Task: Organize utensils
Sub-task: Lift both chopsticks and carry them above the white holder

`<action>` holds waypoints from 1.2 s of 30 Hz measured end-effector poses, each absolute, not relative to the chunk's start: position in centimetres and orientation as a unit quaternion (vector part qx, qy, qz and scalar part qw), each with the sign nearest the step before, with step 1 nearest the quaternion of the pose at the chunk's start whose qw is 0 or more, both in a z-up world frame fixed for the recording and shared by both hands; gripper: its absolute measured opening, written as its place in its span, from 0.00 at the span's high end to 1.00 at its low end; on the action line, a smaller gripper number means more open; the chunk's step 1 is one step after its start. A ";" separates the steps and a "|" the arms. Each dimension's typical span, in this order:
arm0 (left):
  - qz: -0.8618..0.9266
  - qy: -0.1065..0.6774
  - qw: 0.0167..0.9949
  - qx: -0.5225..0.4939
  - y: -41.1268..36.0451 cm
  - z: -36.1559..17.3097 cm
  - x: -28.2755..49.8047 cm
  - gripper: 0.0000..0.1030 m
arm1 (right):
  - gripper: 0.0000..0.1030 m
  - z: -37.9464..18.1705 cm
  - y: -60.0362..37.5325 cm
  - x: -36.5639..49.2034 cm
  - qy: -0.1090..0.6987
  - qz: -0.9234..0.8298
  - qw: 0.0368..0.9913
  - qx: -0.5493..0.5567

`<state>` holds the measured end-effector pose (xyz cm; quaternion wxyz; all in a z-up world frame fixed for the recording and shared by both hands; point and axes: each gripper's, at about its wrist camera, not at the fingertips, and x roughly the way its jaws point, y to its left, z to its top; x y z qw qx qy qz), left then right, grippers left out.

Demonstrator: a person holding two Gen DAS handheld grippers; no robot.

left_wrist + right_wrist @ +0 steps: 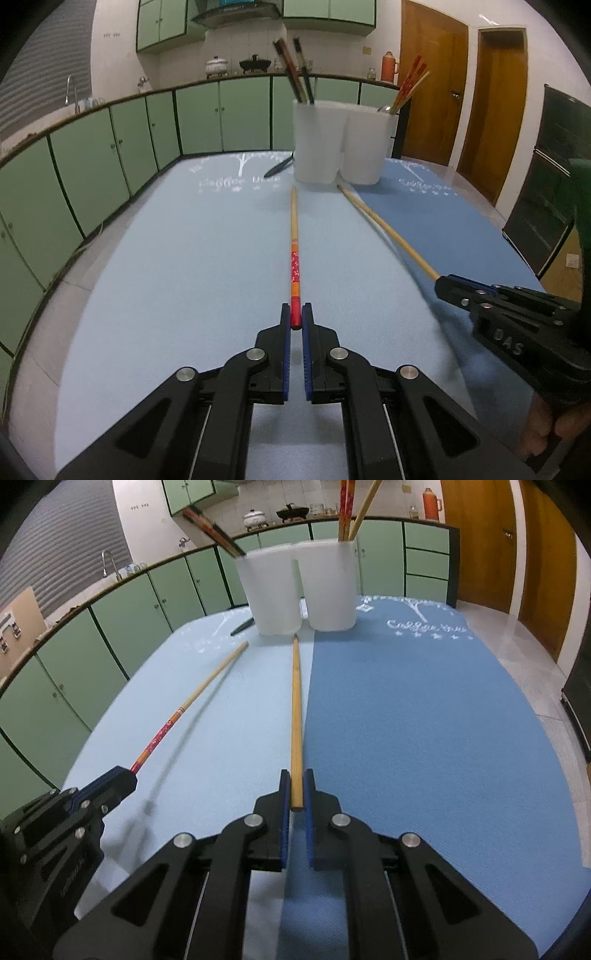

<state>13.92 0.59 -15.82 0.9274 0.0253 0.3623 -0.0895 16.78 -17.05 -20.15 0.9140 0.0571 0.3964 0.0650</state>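
My left gripper (295,314) is shut on the red end of a red-patterned bamboo chopstick (294,254), which points toward the holders just above the light blue mat. My right gripper (296,782) is shut on a plain bamboo chopstick (296,701); it also shows in the left wrist view (384,229). The two-cup white holder (340,144) stands at the far end. Its left cup holds dark chopsticks (295,70), its right cup red-ended ones (410,85). The holder (299,590) shows in the right view, with my left gripper (114,779) holding the red chopstick (192,698).
A dark chopstick (279,167) lies on the mat left of the holder. The table carries a light blue mat (184,266) and a darker blue mat (424,720). Green cabinets run along the left and back. Wooden doors stand at the right.
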 end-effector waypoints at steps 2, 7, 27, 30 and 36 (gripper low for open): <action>-0.089 0.355 0.930 0.027 0.6 -15.0 13.7 0.95 | 0.94 -19.0 -17.6 16.2 0.384 0.071 0.919 0.054; -0.090 0.326 0.941 0.034 0.2 -12.0 12.9 0.95 | 0.94 -15.5 -19.0 15.1 0.348 0.085 0.933 0.044; -0.129 0.232 0.964 -0.012 -0.7 0.1 16.1 0.95 | 0.94 -1.8 -23.1 18.5 0.286 0.174 0.941 0.049; -0.134 0.231 0.963 -0.014 -0.8 0.5 16.4 0.95 | 0.94 -0.6 -23.2 19.3 0.285 0.183 0.940 0.047; -0.144 0.226 0.963 -0.014 -1.4 1.5 17.2 0.95 | 0.94 1.1 -23.4 20.3 0.282 0.197 0.938 0.043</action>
